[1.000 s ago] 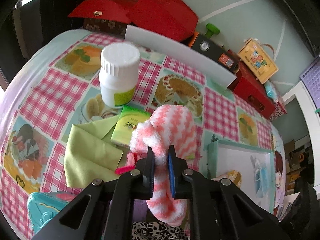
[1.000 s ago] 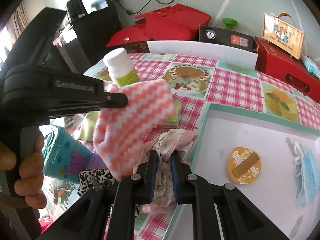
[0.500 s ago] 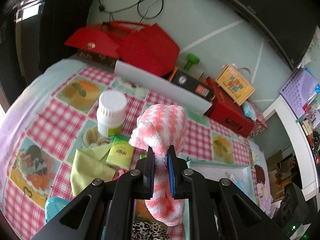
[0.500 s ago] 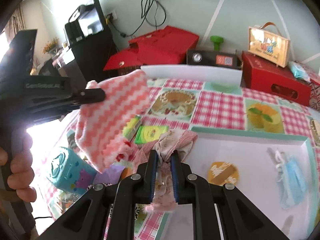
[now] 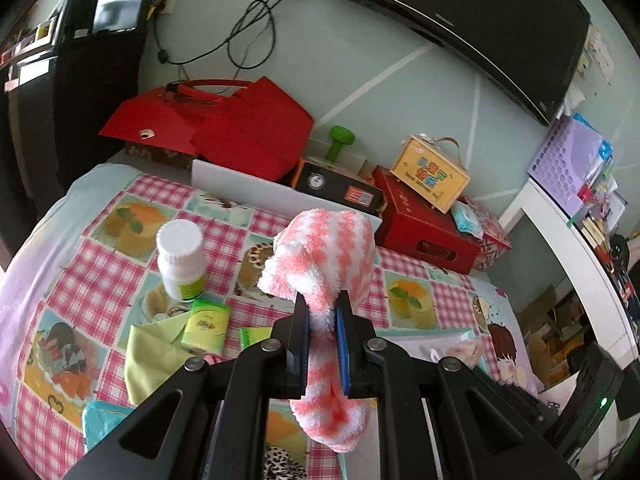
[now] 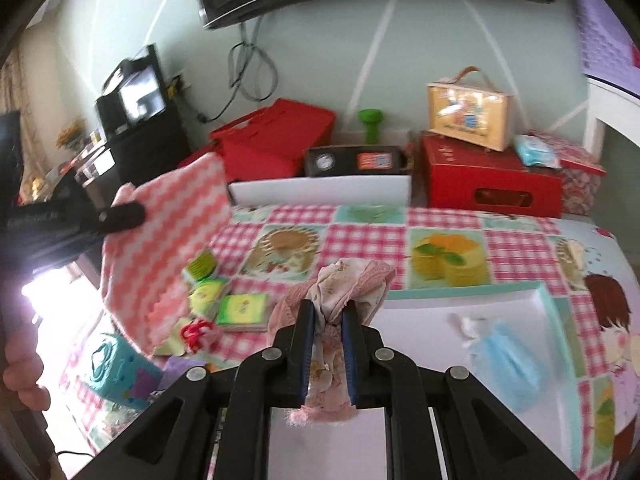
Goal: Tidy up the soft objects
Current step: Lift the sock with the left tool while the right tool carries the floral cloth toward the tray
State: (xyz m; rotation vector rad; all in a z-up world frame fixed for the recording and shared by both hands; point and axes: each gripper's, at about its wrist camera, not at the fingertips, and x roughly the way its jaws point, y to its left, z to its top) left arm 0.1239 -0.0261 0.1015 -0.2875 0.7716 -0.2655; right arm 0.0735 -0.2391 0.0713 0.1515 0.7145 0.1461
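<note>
Pink-white fuzzy sock (image 5: 328, 264): pinched mid-length in left gripper (image 5: 322, 320), both ends drooping free, held above the checked tablecloth (image 5: 100, 276).
Pale floral cloth (image 6: 348, 284): bunched between the blue pads of right gripper (image 6: 329, 320), tail hanging below the jaws, ahead of it the white tray (image 6: 540, 296).
Left gripper state: pressed together on the sock.
Right gripper state: pressed together on the cloth.
Risk 1: sock grip was narrow; a fast swing could likely pull the fluffy fabric out.
Risk 2: hanging sock end might brush white bottle (image 5: 181, 260) ahead-left and tip it.
Risk 3: cloth tail could snag the tray rim or drag blue face mask (image 6: 500, 354) on release.
Risk 4: both grippers sat close; the dangling pieces could tangle.
</note>
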